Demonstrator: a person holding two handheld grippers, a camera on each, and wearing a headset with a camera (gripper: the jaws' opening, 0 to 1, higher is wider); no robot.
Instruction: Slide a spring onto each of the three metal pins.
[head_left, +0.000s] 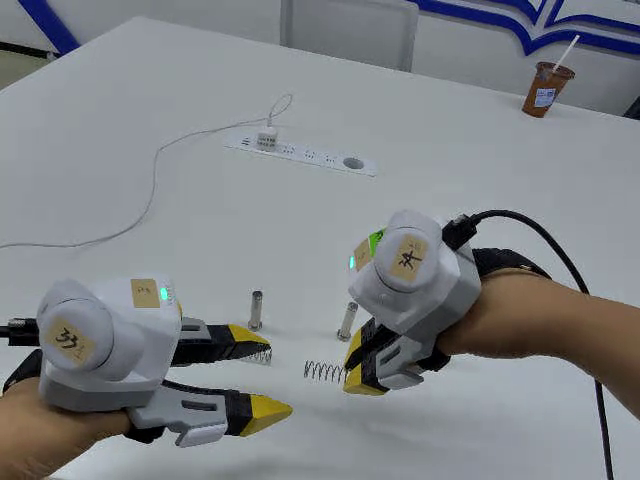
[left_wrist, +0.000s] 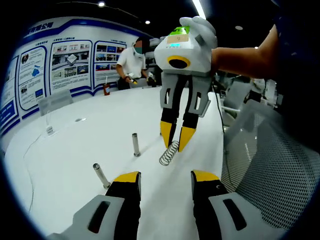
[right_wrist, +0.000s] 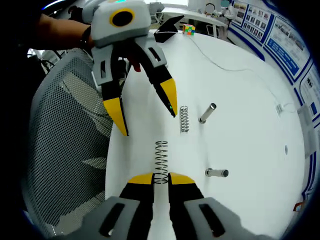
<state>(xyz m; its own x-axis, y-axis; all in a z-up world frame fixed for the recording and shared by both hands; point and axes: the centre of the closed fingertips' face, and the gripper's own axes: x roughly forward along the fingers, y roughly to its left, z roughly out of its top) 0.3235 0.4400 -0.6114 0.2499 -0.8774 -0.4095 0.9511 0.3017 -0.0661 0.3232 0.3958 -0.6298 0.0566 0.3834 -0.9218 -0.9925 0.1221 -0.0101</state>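
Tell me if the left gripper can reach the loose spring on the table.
Probably yes: the left gripper is open, and the loose coiled wire spring lies beside one of its jaws, with nothing between.

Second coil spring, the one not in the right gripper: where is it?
Head view: the thin metal coil spring lies on the white table by the far yellow jaw tip of the left gripper, just nearer the person than the left-hand upright steel pin.
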